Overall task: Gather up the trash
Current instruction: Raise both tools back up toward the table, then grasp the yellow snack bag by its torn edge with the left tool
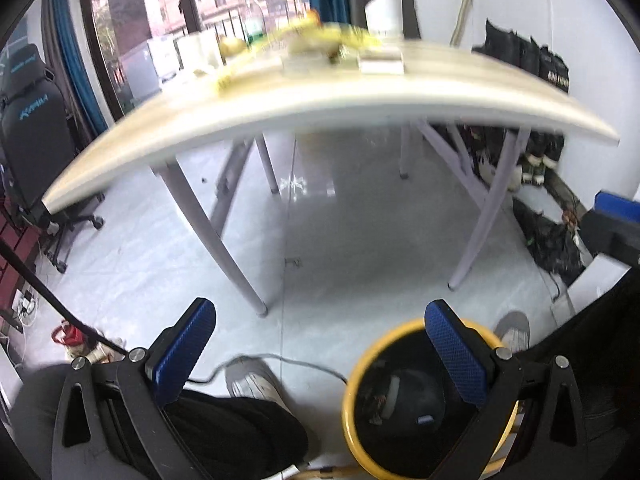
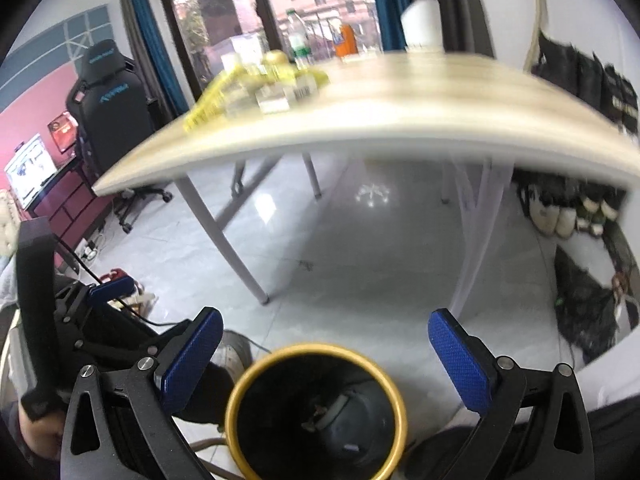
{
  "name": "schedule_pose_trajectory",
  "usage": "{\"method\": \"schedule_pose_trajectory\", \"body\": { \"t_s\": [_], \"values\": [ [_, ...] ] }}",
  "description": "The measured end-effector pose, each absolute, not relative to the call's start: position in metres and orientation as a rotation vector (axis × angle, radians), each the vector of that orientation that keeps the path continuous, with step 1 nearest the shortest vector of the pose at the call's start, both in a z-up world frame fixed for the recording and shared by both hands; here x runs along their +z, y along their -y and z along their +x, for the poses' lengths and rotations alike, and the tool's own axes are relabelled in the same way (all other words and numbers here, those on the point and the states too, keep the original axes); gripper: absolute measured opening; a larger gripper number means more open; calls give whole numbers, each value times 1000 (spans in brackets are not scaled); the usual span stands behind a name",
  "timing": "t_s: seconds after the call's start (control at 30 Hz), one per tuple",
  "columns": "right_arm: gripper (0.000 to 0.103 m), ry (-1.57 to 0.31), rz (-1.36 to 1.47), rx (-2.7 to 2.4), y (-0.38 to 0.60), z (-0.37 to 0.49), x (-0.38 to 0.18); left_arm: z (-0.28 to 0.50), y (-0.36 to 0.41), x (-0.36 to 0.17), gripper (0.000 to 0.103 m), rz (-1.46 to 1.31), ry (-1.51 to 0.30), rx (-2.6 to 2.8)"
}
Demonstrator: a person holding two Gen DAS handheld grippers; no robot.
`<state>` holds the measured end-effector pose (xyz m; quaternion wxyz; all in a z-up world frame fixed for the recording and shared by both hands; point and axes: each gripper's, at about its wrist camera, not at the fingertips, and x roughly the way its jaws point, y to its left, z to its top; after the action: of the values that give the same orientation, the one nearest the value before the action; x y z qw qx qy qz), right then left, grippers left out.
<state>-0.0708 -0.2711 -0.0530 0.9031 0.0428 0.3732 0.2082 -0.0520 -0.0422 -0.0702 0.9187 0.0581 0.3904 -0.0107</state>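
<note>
A yellow-rimmed black trash bin (image 1: 352, 396) stands on the floor below my left gripper (image 1: 320, 332), which is open and empty, its right finger over the rim. In the right wrist view the bin (image 2: 236, 408) sits right below my right gripper (image 2: 326, 334), open and empty too. Some trash lies inside the bin. Yellow wrappers and small boxes (image 1: 320, 46) lie blurred on the far part of the light wooden table (image 1: 360, 96); they also show in the right wrist view (image 2: 256, 84).
Grey table legs (image 1: 216, 236) stand ahead on the pale tiled floor. A black office chair (image 2: 112, 108) is at the left. Dark bags and bottles (image 2: 580, 216) line the right wall. The person's shoes (image 1: 256, 380) are beside the bin. Bottles (image 2: 298, 42) stand at the table's far edge.
</note>
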Motion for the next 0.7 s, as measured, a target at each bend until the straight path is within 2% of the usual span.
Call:
{"method": "schedule_pose_trajectory", "body": {
  "t_s": [0.4,0.7],
  "values": [
    [103,-537,-16,474,264,-68,60,-20,15,2,102,97,-663,-32],
    [103,-533,-47,474,259,-46,63,24,11,15,102,198,-653,-44]
  ]
}}
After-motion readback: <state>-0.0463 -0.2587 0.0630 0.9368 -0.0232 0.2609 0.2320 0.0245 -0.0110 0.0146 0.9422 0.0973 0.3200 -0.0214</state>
